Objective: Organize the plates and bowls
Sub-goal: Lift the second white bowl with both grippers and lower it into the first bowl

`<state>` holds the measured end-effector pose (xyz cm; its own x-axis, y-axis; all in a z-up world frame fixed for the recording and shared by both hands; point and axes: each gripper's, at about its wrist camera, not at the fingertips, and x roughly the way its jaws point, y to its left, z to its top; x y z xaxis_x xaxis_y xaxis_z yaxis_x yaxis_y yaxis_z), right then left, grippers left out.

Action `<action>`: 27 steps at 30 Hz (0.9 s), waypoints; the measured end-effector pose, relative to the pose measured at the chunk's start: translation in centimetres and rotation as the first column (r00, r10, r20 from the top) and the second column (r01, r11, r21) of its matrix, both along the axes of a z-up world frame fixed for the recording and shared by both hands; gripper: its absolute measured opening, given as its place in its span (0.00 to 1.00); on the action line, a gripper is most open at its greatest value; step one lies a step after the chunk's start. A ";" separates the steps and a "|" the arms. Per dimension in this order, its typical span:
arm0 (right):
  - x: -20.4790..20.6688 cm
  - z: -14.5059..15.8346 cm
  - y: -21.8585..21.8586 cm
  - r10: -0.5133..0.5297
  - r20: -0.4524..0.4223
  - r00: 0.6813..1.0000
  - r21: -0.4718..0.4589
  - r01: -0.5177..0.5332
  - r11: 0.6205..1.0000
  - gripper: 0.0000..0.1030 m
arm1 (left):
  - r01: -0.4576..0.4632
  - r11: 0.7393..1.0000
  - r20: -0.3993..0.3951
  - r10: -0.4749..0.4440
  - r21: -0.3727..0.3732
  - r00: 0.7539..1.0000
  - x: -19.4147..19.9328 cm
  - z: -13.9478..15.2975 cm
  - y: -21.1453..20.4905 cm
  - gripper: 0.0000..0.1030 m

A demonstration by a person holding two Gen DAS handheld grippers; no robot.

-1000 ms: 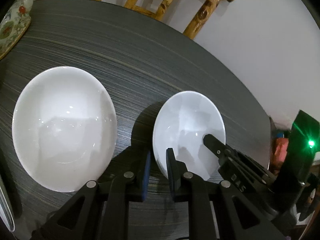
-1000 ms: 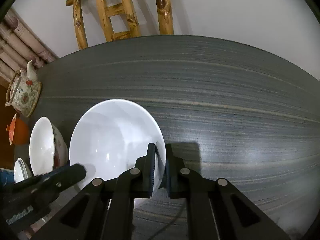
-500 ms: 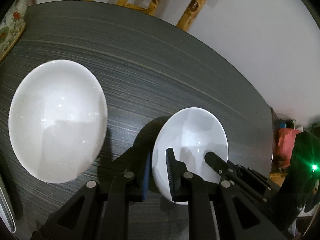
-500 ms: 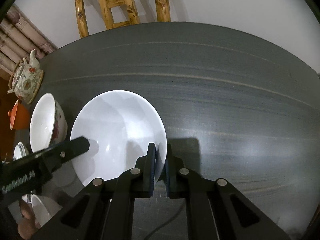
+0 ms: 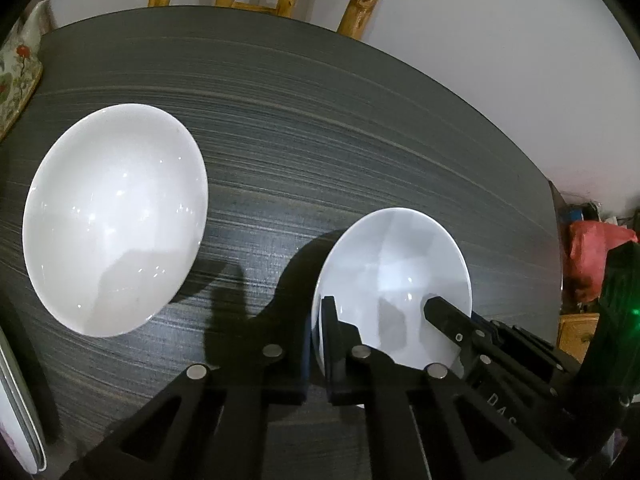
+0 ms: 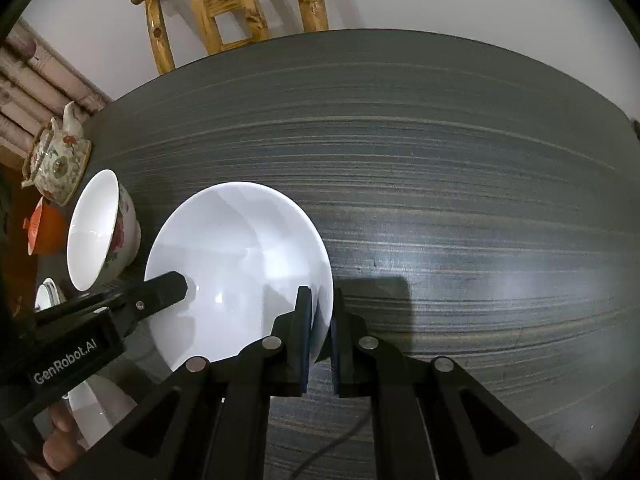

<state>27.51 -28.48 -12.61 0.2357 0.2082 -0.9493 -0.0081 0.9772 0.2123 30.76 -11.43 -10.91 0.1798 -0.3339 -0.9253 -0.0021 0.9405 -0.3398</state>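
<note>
A small white bowl (image 5: pixel 394 276) (image 6: pixel 240 272) sits on the dark striped table (image 5: pixel 320 128). My left gripper (image 5: pixel 319 318) is closing its jaws on the bowl's left rim, and the pads press on it. In the right wrist view the left gripper (image 6: pixel 176 284) comes in from the left. My right gripper (image 6: pixel 320 312) is shut on the opposite rim, and in the left wrist view the right gripper (image 5: pixel 438 308) reaches in over that side. A larger white bowl (image 5: pixel 116 216) with red flowers outside (image 6: pixel 96 232) stands apart to the left.
A flowered teapot (image 6: pixel 56 160) and an orange vessel (image 6: pixel 44 232) stand at the table's left edge. A wooden chair (image 6: pixel 228 12) is behind the table. A plate edge (image 5: pixel 16 400) shows at lower left. Red bag (image 5: pixel 592 256) lies beyond the right edge.
The left jaws have narrowed onto the small bowl's rim. The small bowl, with both grippers on it, has shifted away from the larger bowl, so the gap between the two is wider.
</note>
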 end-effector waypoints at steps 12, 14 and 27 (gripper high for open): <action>-2.6 1.3 0.7 -0.023 0.020 1.000 0.014 0.023 1.000 0.07 | 0.020 1.000 0.015 -0.020 0.000 1.000 -1.4 0.6 0.9 0.04; -3.1 1.8 1.0 -0.019 0.025 1.000 0.009 0.019 1.000 0.07 | 0.017 1.000 0.018 -0.017 -0.008 1.000 -1.7 1.0 1.0 0.04; -6.9 5.3 4.5 0.002 0.066 0.998 0.028 -0.004 1.000 0.07 | -0.001 1.000 0.072 0.001 -0.011 0.997 -5.0 3.6 4.2 0.04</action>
<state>20.61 -23.97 -7.36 0.2970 0.2358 -0.9253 -0.0263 0.9707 0.2389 25.77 -7.24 -7.30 0.2459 -0.3440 -0.9062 0.0218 0.9366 -0.3496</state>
